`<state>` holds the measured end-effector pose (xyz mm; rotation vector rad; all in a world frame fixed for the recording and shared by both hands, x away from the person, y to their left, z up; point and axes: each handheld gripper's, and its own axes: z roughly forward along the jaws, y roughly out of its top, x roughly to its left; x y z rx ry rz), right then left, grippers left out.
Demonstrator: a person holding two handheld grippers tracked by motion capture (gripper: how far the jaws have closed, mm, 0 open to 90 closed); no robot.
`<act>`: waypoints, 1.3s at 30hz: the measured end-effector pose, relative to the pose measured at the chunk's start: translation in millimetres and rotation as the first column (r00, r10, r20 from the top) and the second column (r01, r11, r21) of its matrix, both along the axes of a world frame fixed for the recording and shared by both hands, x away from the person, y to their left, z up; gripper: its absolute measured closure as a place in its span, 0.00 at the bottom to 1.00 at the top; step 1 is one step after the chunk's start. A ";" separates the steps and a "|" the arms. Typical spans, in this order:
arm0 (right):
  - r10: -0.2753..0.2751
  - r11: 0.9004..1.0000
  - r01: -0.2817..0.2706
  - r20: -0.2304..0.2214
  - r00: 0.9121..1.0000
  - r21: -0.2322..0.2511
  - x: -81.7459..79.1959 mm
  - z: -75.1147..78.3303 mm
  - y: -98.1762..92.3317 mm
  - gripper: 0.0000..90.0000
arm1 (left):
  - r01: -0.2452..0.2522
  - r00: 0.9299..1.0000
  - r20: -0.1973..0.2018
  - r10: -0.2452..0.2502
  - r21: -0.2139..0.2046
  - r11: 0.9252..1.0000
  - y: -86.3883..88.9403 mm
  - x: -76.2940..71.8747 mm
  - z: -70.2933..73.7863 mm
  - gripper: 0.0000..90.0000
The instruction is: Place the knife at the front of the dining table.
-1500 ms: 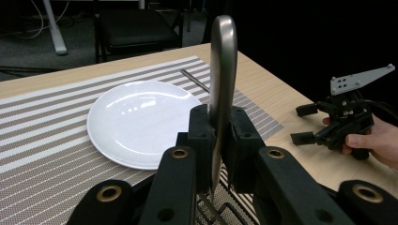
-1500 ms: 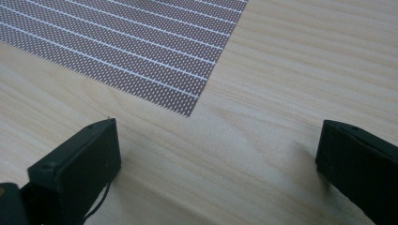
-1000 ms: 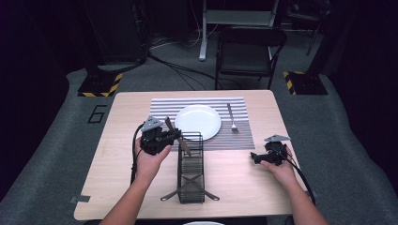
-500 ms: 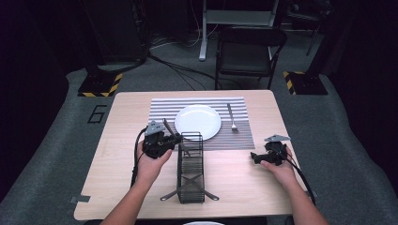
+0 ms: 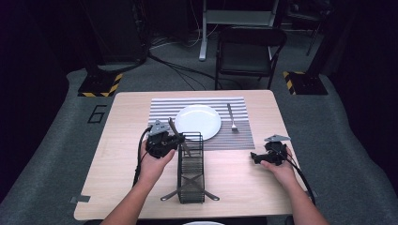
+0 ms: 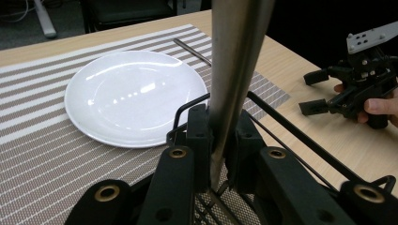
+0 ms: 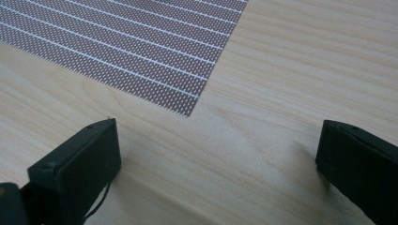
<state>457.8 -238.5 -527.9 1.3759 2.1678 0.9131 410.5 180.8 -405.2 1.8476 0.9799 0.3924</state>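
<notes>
High view: left gripper (image 5: 180, 139) pinching a metal utensil handle (image 5: 173, 128), nearly upright at the wire caddy's (image 5: 191, 174) far end, just near-left of the plate (image 5: 197, 122); right gripper (image 5: 257, 157) spread, well right.

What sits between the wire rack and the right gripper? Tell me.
Nothing: in the high view, bare wooden table runs from the wire rack to the right gripper, whose jaws stand open.
</notes>
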 end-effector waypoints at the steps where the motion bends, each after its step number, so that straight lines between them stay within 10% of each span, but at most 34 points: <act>1: 0.000 1.000 0.000 0.000 1.000 0.000 -0.1 0.0 0.0 0.00 | 0.007 1.000 0.006 -0.007 0.008 1.000 -1.8 0.1 0.4 0.90; 24: 0.000 1.000 0.000 0.000 1.000 0.000 0.0 0.0 0.0 0.00 | 0.020 1.000 0.013 -0.021 0.036 0.999 -9.2 5.1 5.5 0.91; 39: 0.000 1.000 0.000 0.000 1.000 0.000 0.0 0.0 0.0 0.00 | 0.020 0.999 0.031 -0.021 0.010 1.000 0.2 -1.8 42.0 0.91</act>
